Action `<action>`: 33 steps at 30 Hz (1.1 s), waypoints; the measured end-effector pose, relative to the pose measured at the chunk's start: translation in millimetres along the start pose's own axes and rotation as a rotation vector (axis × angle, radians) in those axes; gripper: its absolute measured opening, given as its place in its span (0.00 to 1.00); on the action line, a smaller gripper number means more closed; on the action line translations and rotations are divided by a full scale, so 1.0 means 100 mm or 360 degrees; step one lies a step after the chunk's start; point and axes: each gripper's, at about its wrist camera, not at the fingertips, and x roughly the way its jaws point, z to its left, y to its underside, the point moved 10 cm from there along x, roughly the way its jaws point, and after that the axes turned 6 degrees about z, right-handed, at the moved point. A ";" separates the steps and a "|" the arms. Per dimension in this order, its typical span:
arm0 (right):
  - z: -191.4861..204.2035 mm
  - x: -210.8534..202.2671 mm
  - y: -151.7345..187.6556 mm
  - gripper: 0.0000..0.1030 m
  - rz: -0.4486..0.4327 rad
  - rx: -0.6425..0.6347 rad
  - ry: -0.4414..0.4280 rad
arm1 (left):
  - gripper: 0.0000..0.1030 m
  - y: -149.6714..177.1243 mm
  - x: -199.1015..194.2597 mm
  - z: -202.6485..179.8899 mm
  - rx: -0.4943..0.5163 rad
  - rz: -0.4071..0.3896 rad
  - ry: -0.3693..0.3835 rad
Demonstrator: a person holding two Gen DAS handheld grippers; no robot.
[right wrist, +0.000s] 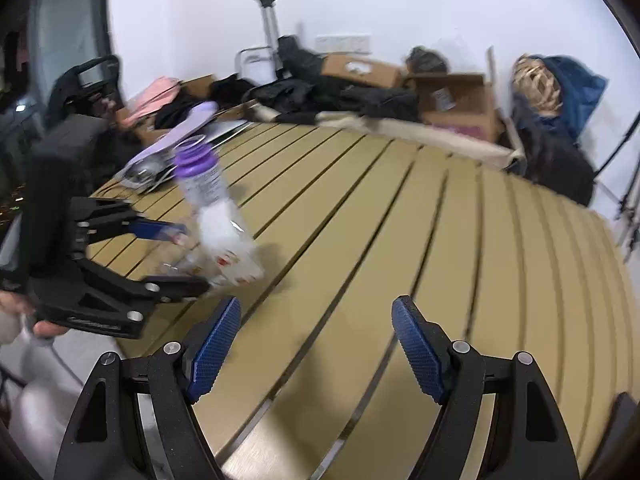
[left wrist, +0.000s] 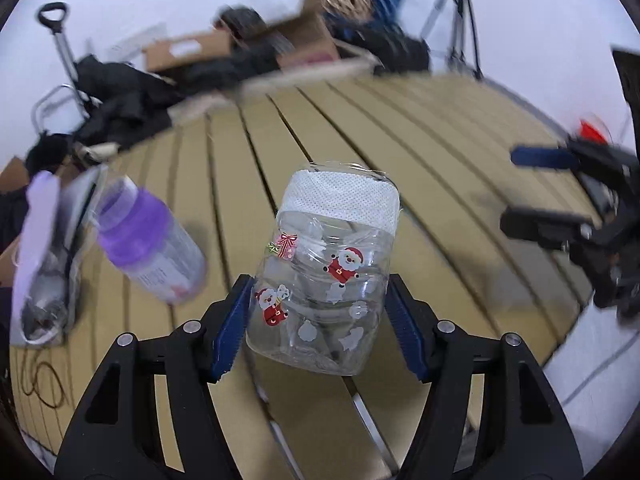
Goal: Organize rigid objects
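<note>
Left wrist view: left tool (left wrist: 316, 314) clamps clear jar (left wrist: 326, 272), tilted above slatted surface (left wrist: 420, 152), purple-capped bottle (left wrist: 154, 240) near. Right tool (right wrist: 316, 346) spread wide, holds nothing. Risk: smooth jar slipping from pads, hitting bottle.

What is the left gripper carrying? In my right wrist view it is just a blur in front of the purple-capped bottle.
Observer: A clear plastic jar with Santa stickers, clamped between the left gripper's blue pads.
Operator: Does it have a lid on?
Observer: I cannot tell. A white textured band wraps its top.
Operator: Is anything out past my right gripper that I can't see?
Observer: Something red shows just beyond the right gripper, which is open. It is too blurred to name.
</note>
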 end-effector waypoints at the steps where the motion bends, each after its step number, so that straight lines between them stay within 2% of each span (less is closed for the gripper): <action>1: 0.00 -0.04 -0.10 0.80 -0.0038 0.0032 -0.0031 | 0.60 -0.11 -0.06 0.03 -0.0010 -0.0057 0.0008; 4: 0.05 -0.16 -0.48 0.80 -0.0139 0.0197 -0.0319 | 0.60 -0.48 -0.30 0.10 0.0040 -0.0350 0.0019; 5: 0.07 -0.18 -0.59 0.84 -0.0152 0.0260 -0.0432 | 0.60 -0.52 -0.33 0.13 0.0057 -0.0400 0.0003; 7: 0.07 -0.17 -0.79 0.89 -0.0149 0.0400 -0.0596 | 0.60 -0.62 -0.31 0.16 0.0099 -0.0438 -0.0015; 9: 0.14 -0.14 -0.99 0.89 -0.0135 0.0509 -0.0811 | 0.60 -0.71 -0.30 0.18 0.0101 -0.0479 0.0000; 10: 0.15 -0.11 -1.05 0.89 -0.0123 0.0549 -0.0862 | 0.60 -0.74 -0.31 0.19 0.0096 -0.0500 0.0016; 15: 0.13 0.27 -1.27 0.89 -0.0008 0.0738 -0.0951 | 0.60 -0.91 -0.40 0.31 0.0030 -0.0619 0.0099; 20: 0.11 0.48 -1.47 0.89 0.0007 0.0858 -0.1096 | 0.60 -0.95 -0.42 0.38 -0.0023 -0.0648 0.0129; 24: 0.24 0.52 -1.57 0.89 0.0045 0.0871 -0.1195 | 0.60 -1.01 -0.42 0.38 0.0011 -0.0655 0.0143; 27: 0.27 0.55 -1.70 0.89 0.0022 0.0844 -0.1165 | 0.61 -1.09 -0.43 0.36 0.0040 -0.0655 0.0166; 28: 0.27 0.55 -1.76 0.79 0.0005 0.0818 -0.1137 | 0.62 -1.12 -0.43 0.37 0.0036 -0.0649 0.0166; 29: 0.23 0.57 -1.82 0.63 -0.0014 0.0784 -0.1044 | 0.62 -1.16 -0.42 0.39 0.0040 -0.0638 0.0160; 30: 0.20 0.56 -1.86 0.63 -0.0032 0.0756 -0.0992 | 0.65 -1.21 -0.41 0.41 0.0056 -0.0625 0.0132; 32: 0.16 0.54 -1.96 0.63 -0.0084 0.0653 -0.0838 | 0.80 -1.31 -0.46 0.44 0.0117 -0.0660 0.0040; 33: 0.14 0.49 -2.03 0.63 -0.0131 0.0589 -0.0738 | 0.94 -1.39 -0.52 0.45 0.0152 -0.0714 -0.0033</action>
